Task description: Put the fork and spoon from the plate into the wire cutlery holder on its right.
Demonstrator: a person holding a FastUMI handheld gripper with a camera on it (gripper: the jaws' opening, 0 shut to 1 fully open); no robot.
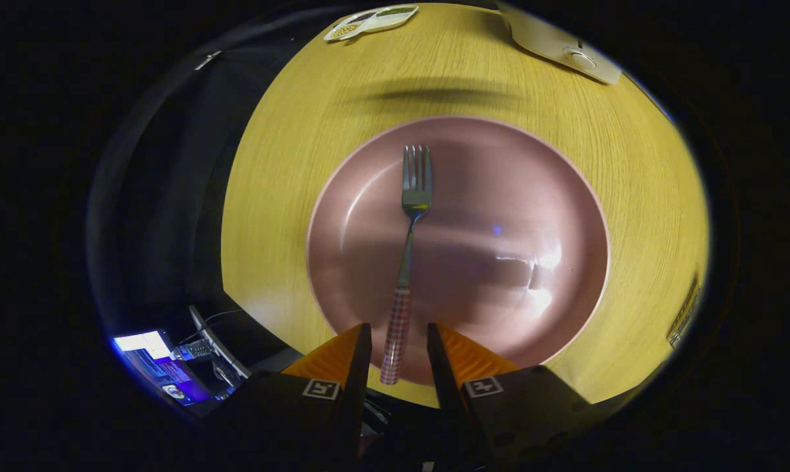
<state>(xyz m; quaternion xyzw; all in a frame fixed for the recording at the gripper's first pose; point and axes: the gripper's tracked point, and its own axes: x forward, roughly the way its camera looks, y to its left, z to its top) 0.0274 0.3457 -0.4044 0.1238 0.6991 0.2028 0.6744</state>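
Note:
A pink plate (499, 196) lies on the yellow wooden table (290, 196) just ahead of me. A metal fork (415, 190) with a red-checked handle (396, 334) lies along the plate's left half, tines pointing away. The handle's end hangs over the plate's near rim. My gripper (398, 326) is open, with one finger on each side of the handle's end and a small gap on both sides. A metal wire object (684, 311) sits at the table's right edge, too squeezed to make out.
A white divided dish (370, 19) with grains sits at the table's far side. Beyond the plate to the right lies a white flat device (558, 42). Below the table's left edge are a lit screen (152, 360) and cables.

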